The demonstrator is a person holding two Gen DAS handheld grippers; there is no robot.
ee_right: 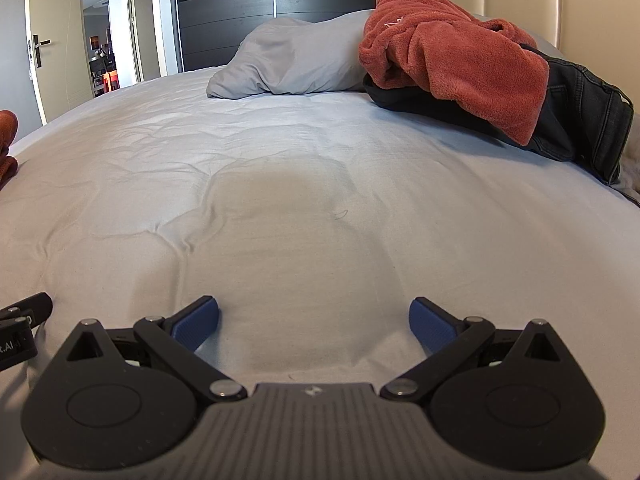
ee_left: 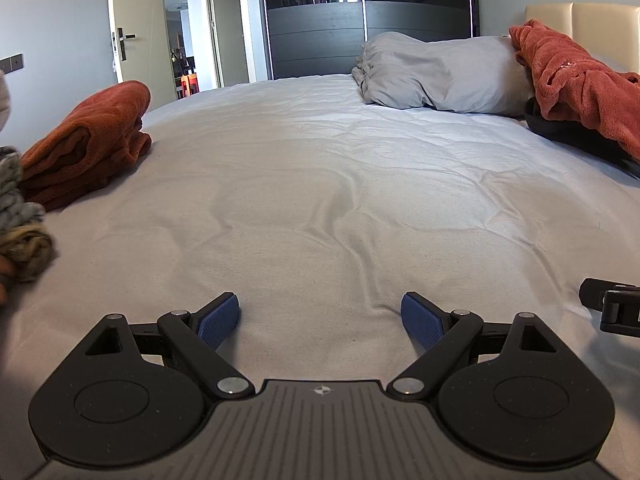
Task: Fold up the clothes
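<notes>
A folded rust fleece (ee_left: 86,140) is seen at the left of the bed sheet (ee_left: 320,184). Both grippers — left gripper (ee_left: 320,320), right gripper (ee_right: 314,324) — are held spread wide, empty, low over the sheet. A crumpled rust fleece (ee_right: 456,60) is heaped on dark jeans (ee_right: 580,120) at far right, beside the grey pillow (ee_right: 296,60).

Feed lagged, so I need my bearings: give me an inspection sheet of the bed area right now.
Surface: bed sheet, wrinkled, bare in the middle.
Job's things: folded rust fleece at left; unfolded rust fleece draped over dark jeans at right.
Clutter: grey pillow; knitted item at left edge.
Grippers: left tongs open, empty; right tongs open, empty; both low over the sheet.
Cables: nothing seen.
Surroundings: dark wardrobe, open door, cream headboard.
</notes>
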